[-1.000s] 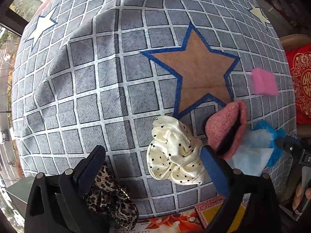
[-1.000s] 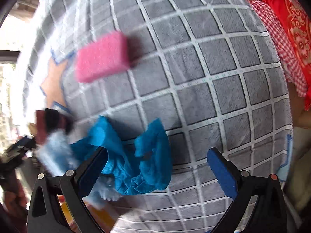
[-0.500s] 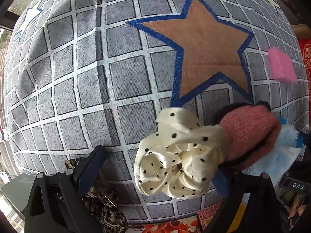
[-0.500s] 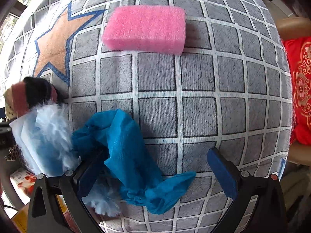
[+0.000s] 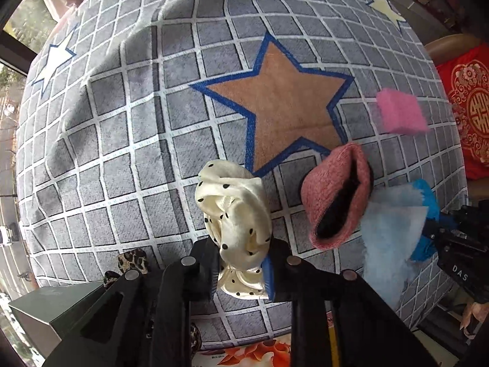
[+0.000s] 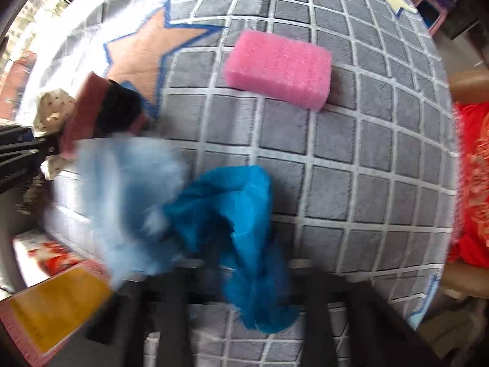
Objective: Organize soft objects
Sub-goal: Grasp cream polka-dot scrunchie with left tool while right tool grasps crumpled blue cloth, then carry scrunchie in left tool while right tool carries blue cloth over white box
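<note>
cream polka-dot scrunchie bunched upright, pink knit piece beside it, blue cloth crumpled, pink sponge lying flat

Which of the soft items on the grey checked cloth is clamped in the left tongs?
The cream satin scrunchie with black dots, pinched in the left tongs. The pink knitted pouch and the pink foam sponge lie free.

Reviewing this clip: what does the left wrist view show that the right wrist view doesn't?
Only the left wrist view: a leopard-print scrunchie by the table edge, a white star, and the left claw shut on the dotted cream scrunchie.

Only the right: the right claw closed on the blue cloth.

Both: the pink sponge, pink knit piece, brown star.
</note>
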`<state>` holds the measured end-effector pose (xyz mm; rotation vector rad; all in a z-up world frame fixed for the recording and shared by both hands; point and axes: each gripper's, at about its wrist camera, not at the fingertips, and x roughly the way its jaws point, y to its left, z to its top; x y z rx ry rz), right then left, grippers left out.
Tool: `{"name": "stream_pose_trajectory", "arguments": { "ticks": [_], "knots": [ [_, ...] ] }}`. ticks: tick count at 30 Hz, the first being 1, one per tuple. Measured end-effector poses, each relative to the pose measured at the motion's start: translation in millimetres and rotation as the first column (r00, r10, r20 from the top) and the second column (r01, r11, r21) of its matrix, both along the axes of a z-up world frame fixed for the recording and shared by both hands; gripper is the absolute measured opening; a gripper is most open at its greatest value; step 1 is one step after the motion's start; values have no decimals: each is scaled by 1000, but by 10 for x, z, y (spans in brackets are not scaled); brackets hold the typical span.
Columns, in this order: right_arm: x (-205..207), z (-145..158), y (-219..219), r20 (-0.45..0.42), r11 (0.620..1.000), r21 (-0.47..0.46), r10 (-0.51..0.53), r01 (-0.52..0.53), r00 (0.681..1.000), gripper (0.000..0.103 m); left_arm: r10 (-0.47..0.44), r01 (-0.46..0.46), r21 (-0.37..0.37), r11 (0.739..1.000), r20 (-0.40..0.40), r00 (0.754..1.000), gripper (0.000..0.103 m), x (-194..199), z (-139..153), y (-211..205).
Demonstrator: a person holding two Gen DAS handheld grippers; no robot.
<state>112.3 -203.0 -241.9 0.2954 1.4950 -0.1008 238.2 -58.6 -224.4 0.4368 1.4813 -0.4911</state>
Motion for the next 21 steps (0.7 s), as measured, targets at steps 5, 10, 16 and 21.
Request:
{"name": "stream_pose_trajectory", "arguments": {
  "ticks": [5,10,16,21],
  "knots": [
    [-131,187,-246,67,975,171,-157,143,985,17,4,-1,-56,998,43,999,25,-34,343,11],
    [-278,333,-448,96,954,209,-241,217,966,17,-30,39,-106,994,90,996,25,-74,503,-19],
    [-397,492,-562,123,942,214,-288,258,950,17,-100,121,-166,979,131,986,25,-364,965,78],
    [-583,613,-626,131,928,219,-333,301,934,17,-184,216,-207,954,162,969,25,-691,1224,-62]
  ]
}}
